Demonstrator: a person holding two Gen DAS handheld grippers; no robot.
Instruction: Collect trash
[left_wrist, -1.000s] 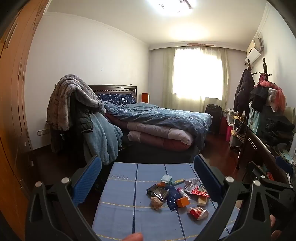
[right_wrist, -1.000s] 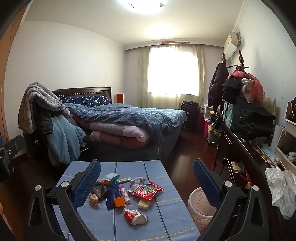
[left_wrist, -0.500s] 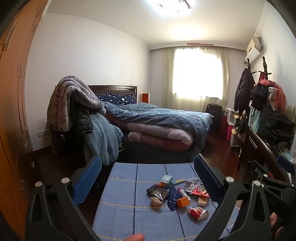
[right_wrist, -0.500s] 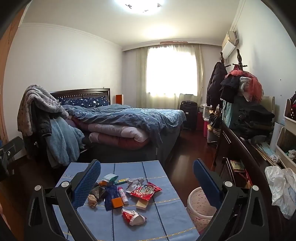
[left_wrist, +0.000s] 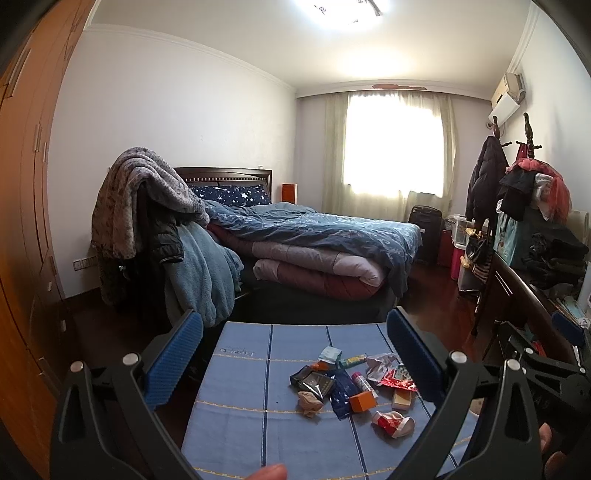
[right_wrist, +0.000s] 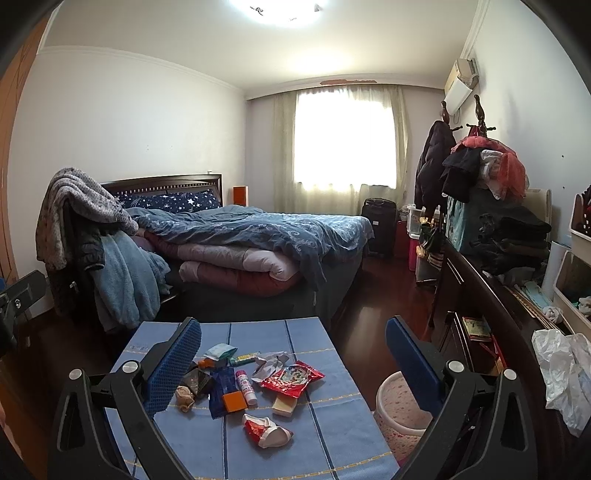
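Observation:
A pile of trash lies on a blue tablecloth (left_wrist: 240, 398): a red snack bag (right_wrist: 292, 377), a crumpled red-and-white wrapper (right_wrist: 266, 431), an orange box (right_wrist: 234, 401), a glue stick (right_wrist: 246, 387), dark wrappers (left_wrist: 312, 382) and a brown wad (left_wrist: 309, 402). A pink dotted bin (right_wrist: 400, 413) stands on the floor right of the table. My left gripper (left_wrist: 293, 354) is open and empty above the table's near side. My right gripper (right_wrist: 293, 354) is open and empty, held above the pile and the bin. The right gripper's body also shows in the left wrist view (left_wrist: 535, 369).
A bed (right_wrist: 251, 236) with piled quilts stands behind the table. A chair draped with clothes (left_wrist: 147, 221) is at the left. A dark desk (right_wrist: 491, 306) with clutter and a white plastic bag (right_wrist: 561, 369) runs along the right. A wooden wardrobe (left_wrist: 22, 221) is at far left.
Both grippers have drifted slightly; the right wrist view has shifted a little so the table sits slightly further left. Jaws stay open and nothing on the table has moved.

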